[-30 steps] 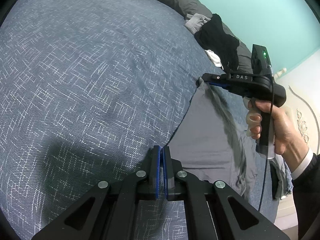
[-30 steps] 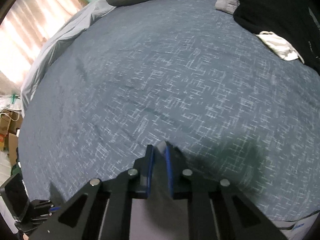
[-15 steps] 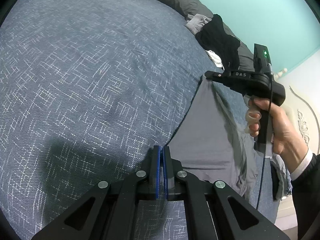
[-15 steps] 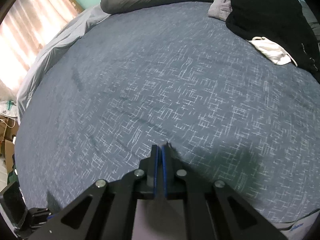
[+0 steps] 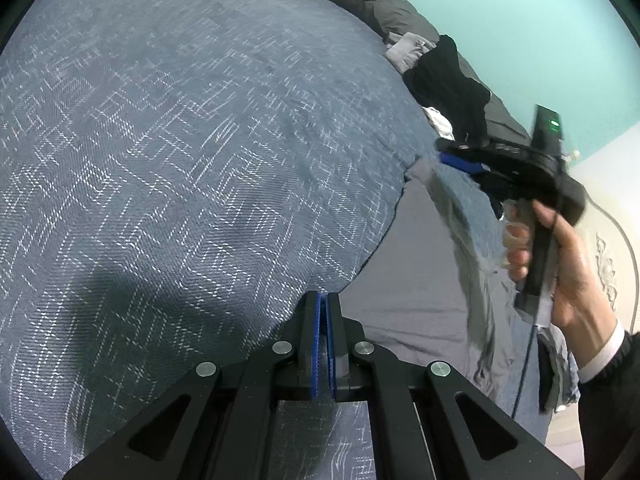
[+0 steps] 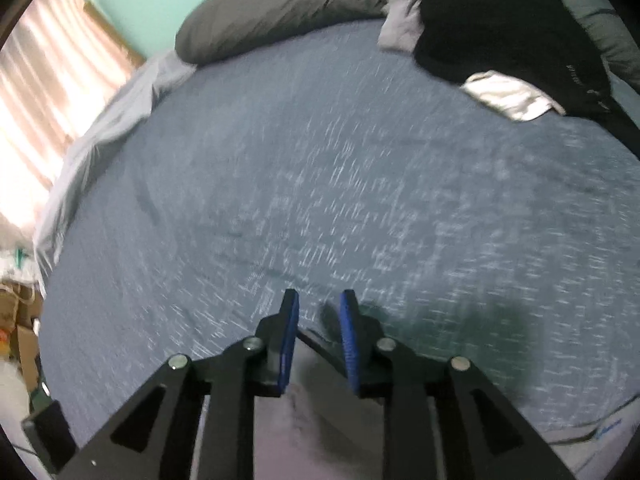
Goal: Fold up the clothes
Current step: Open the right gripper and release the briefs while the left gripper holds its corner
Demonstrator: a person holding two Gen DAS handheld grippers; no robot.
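**Grey garment held at one corner, fold barely begun**

The left gripper (image 5: pixel 323 344) had its blue pads pressed together with almost no gap, and the near edge of the grey garment (image 5: pixel 416 284) ran right up to them; it appeared pinched there, though the cloth between the pads could not be seen outright. The right gripper (image 6: pixel 318 344) had its fingers parted, with a clear gap between the blue pads; grey cloth lay beneath and behind them, not clamped. In the left wrist view a grey corner sat bunched at that gripper's tip.

The garment hung partly lifted off the blue patterned bedspread (image 5: pixel 180 168), creased and unflattened. I judged the fold hardly started: no neat crease showed.

Farther off, a black garment (image 6: pixel 512 32), a white piece (image 6: pixel 508 96) and a pale grey one (image 6: pixel 400 28) lay heaped near the dark pillow (image 6: pixel 280 12), apparently unfolded. No basket or other container showed.
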